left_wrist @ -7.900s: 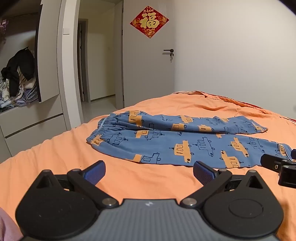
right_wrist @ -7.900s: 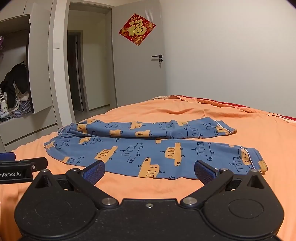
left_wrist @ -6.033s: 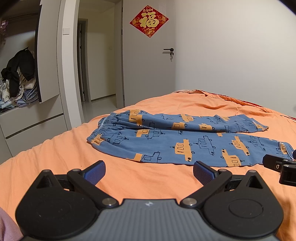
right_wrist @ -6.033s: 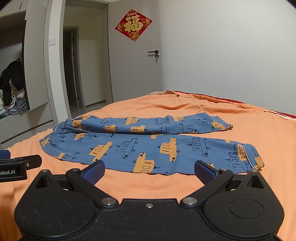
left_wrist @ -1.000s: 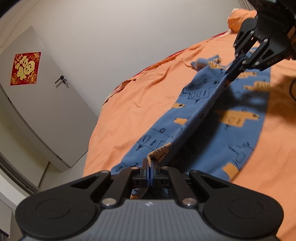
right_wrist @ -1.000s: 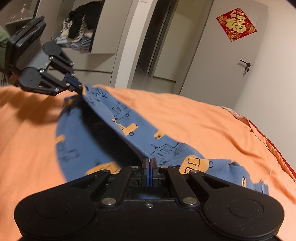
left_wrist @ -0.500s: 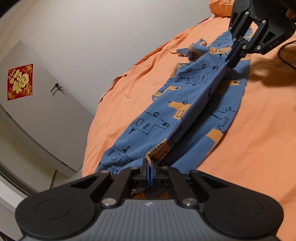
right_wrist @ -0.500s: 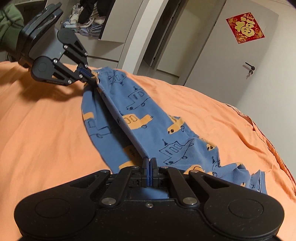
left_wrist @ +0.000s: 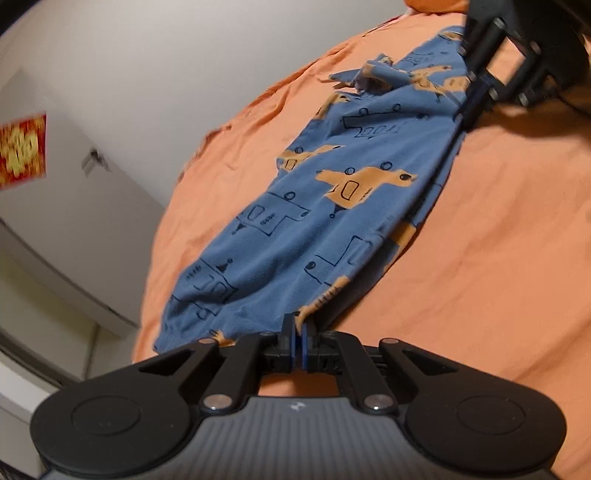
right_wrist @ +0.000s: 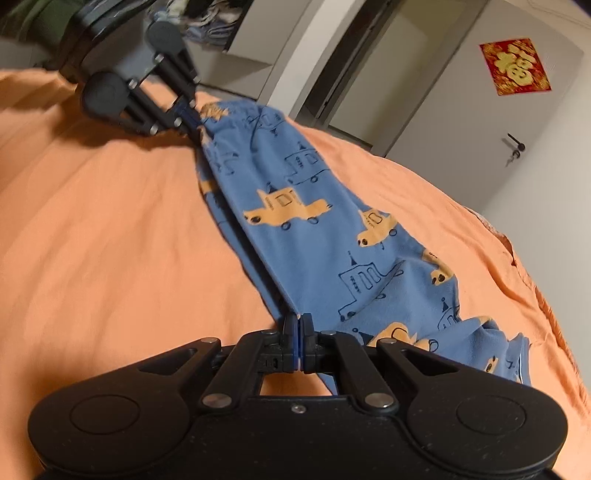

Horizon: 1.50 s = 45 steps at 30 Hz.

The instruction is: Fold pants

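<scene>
The blue pants with orange car prints lie on the orange bed, one leg folded over the other. My left gripper is shut on the pants' edge at the waist end. My right gripper is shut on the same edge at the cuff end. The edge of the pants runs taut between the two. The right gripper shows in the left wrist view, and the left gripper shows in the right wrist view. The cuffs bunch near the right gripper.
A white door with a red paper sign stands past the bed. An open wardrobe with clothes is at the far left. A grey wall runs along the bed's far side.
Both grippers, open and away from the flat pants seconds ago, now hold one edge. Over the last second they have carried it across and lowered it, so the top leg lies flatter.
</scene>
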Motion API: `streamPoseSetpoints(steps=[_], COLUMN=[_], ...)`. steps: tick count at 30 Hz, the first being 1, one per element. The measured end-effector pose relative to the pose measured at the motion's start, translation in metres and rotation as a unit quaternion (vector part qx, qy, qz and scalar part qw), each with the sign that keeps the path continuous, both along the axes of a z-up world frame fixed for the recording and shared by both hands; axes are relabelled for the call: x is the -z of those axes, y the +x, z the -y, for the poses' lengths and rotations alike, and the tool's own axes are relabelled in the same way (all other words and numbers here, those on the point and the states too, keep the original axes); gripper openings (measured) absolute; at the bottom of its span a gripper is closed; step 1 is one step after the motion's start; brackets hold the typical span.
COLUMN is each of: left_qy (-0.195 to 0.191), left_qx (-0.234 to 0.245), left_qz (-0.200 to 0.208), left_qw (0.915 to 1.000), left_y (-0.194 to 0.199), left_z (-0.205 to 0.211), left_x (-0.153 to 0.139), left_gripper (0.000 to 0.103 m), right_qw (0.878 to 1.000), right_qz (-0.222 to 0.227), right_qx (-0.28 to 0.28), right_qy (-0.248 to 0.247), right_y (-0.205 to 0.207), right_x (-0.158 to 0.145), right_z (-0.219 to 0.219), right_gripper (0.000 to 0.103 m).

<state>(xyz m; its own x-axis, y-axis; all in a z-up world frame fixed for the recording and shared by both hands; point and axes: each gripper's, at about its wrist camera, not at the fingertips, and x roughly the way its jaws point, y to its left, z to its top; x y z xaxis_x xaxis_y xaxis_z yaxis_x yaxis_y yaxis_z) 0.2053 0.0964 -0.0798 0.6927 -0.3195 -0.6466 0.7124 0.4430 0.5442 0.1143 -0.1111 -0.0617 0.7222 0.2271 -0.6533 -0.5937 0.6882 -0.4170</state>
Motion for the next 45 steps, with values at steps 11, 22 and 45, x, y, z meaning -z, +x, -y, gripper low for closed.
streamPoseSetpoints(steps=[11, 22, 45], left_qy=[-0.195, -0.069, -0.072], left_qx=[-0.043, 0.056, -0.057], left_qz=[-0.094, 0.037, -0.091], left_qw=[0.9752, 0.9953, 0.9916], left_y=[-0.007, -0.053, -0.021], left_z=[0.079, 0.263, 0.281], left_x=[-0.048, -0.024, -0.003], left_gripper=[0.103, 0.091, 0.000], right_qw=[0.993, 0.925, 0.895], right_qz=[-0.006, 0.004, -0.100], right_qx=[0.086, 0.304, 0.289], right_qy=[0.080, 0.227, 0.324], right_y=[-0.010, -0.022, 0.156], right_x=[-0.034, -0.043, -0.053], right_z=[0.072, 0.228, 0.255], right_gripper=[0.094, 0.102, 0.047])
